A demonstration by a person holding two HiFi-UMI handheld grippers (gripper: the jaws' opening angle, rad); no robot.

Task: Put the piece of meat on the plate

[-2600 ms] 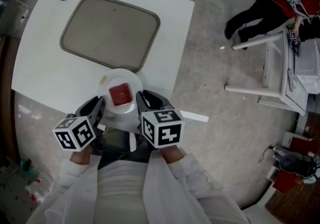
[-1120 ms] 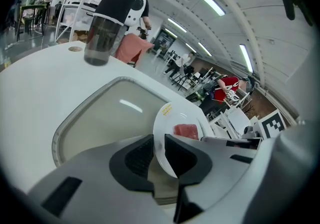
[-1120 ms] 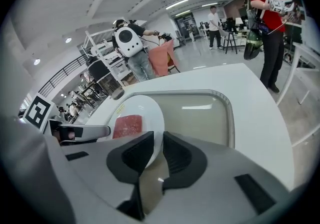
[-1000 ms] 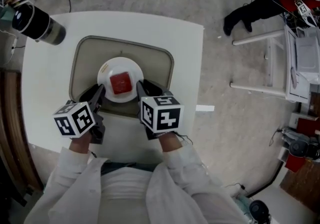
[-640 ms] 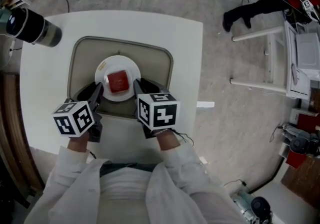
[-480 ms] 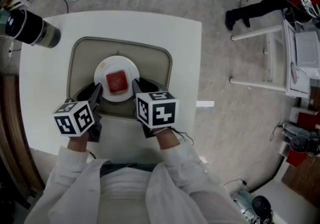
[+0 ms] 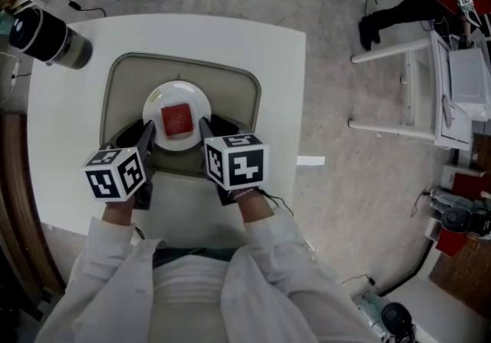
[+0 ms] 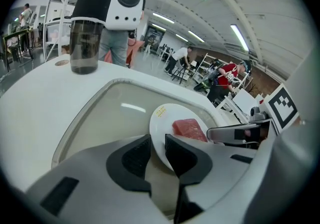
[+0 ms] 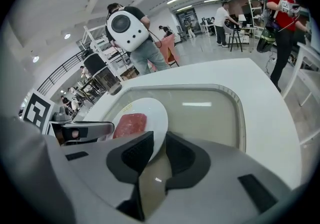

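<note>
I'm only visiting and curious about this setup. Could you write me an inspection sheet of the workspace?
Surface: white table with rounded corners.
Job's things: red square piece of meat lies on the round white plate, over the beige rectangular tray.
Clutter: dark cylindrical tumbler at the table's far left corner.
Grippers: left gripper and right gripper each clamp the plate's near rim.
Cables: thin black cable on the floor, right of the table.
Surroundings: grey concrete floor, white metal frame, people standing about.
</note>
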